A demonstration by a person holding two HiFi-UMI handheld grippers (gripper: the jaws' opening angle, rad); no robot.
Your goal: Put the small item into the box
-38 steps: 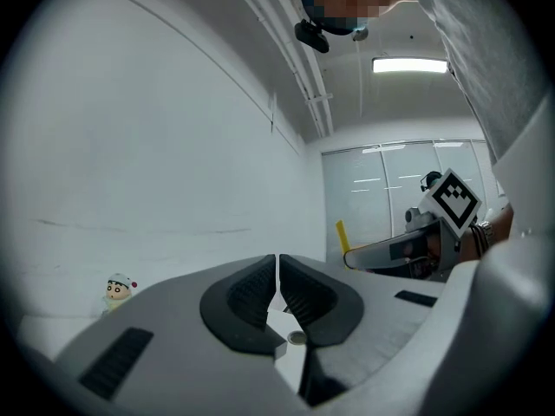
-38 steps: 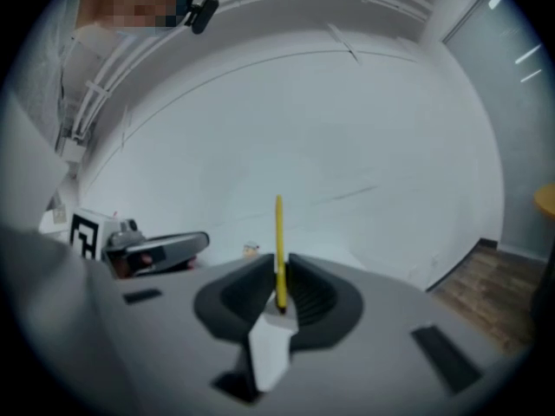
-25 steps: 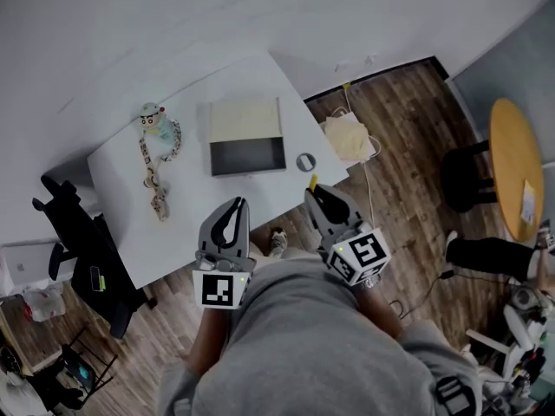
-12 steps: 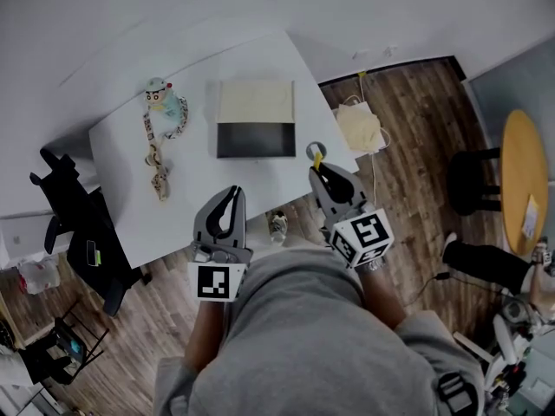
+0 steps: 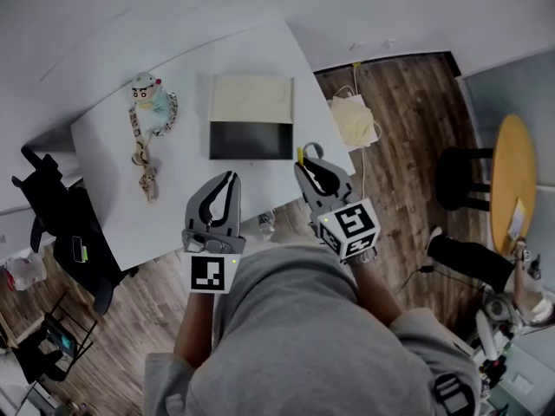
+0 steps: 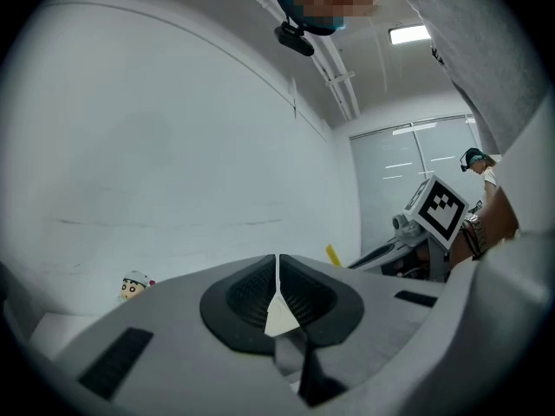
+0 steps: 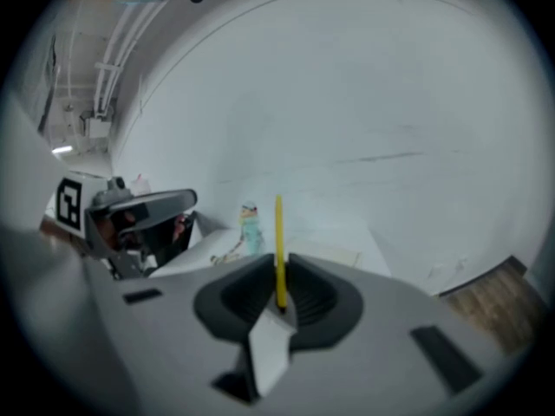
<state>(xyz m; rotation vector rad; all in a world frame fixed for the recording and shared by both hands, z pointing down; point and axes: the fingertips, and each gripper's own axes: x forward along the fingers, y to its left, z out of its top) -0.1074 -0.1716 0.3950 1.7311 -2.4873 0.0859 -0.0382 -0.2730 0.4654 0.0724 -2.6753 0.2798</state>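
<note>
White surface (image 5: 113,159) carries an open box (image 5: 251,139) and a toy (image 5: 149,94). At its near edge, the right gripper (image 5: 309,152) has its jaws clenched on a thin yellow stick (image 7: 278,250), close beside the box. Left gripper (image 5: 230,178) hangs alongside, jaws pressed together, empty.

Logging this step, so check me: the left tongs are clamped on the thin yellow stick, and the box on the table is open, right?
Not the left. The right tongs hold the yellow stick, as the right gripper view shows; the left tongs are shut on nothing. The box is open.
</note>
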